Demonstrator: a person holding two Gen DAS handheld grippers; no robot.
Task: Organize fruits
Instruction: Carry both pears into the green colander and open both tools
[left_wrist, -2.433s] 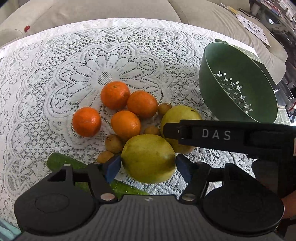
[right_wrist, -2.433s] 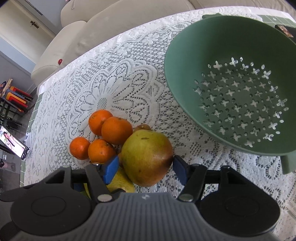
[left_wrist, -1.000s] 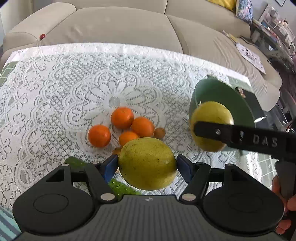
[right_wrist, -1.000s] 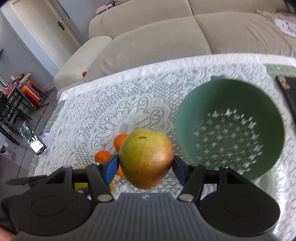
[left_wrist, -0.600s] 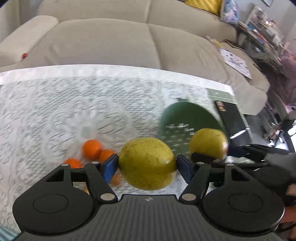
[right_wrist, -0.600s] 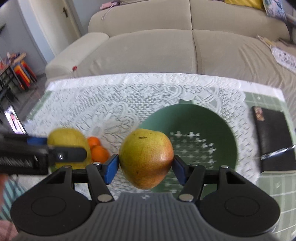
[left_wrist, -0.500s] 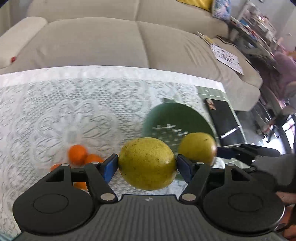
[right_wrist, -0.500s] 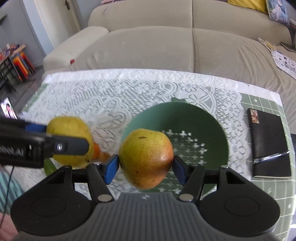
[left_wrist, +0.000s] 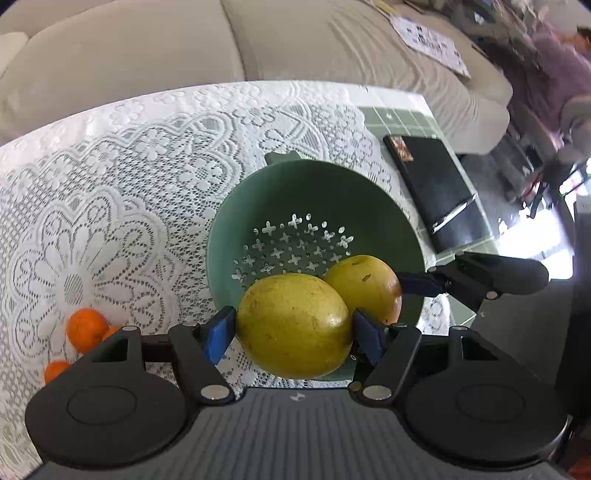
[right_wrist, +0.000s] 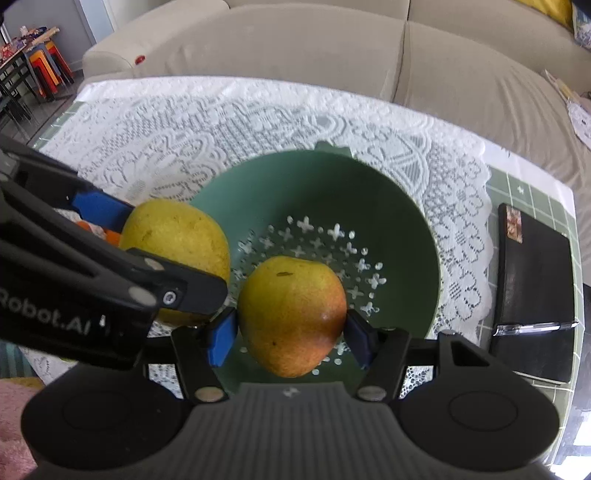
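We see the oranges (left_wrist: 85, 329) at far left on the lace cloth (left_wrist: 122, 192), well apart from the colander (left_wrist: 380, 218). Left tool (left_wrist: 293, 334) is clenched on a yellow-green pear (left_wrist: 293, 325), held over the colander's near rim. Just right of it, the right tool (right_wrist: 288, 334) grips a second pear (right_wrist: 291, 314) (yellow with a red-orange blush), held above the perforated bottom. From the left wrist view the two pears overlap; touching or not, we cannot tell. Neither fruit rests in the colander yet. Further right, a black notebook (right_wrist: 535, 284) with a pen (right_wrist: 532, 326) lies on the counter (right_wrist: 532, 199).
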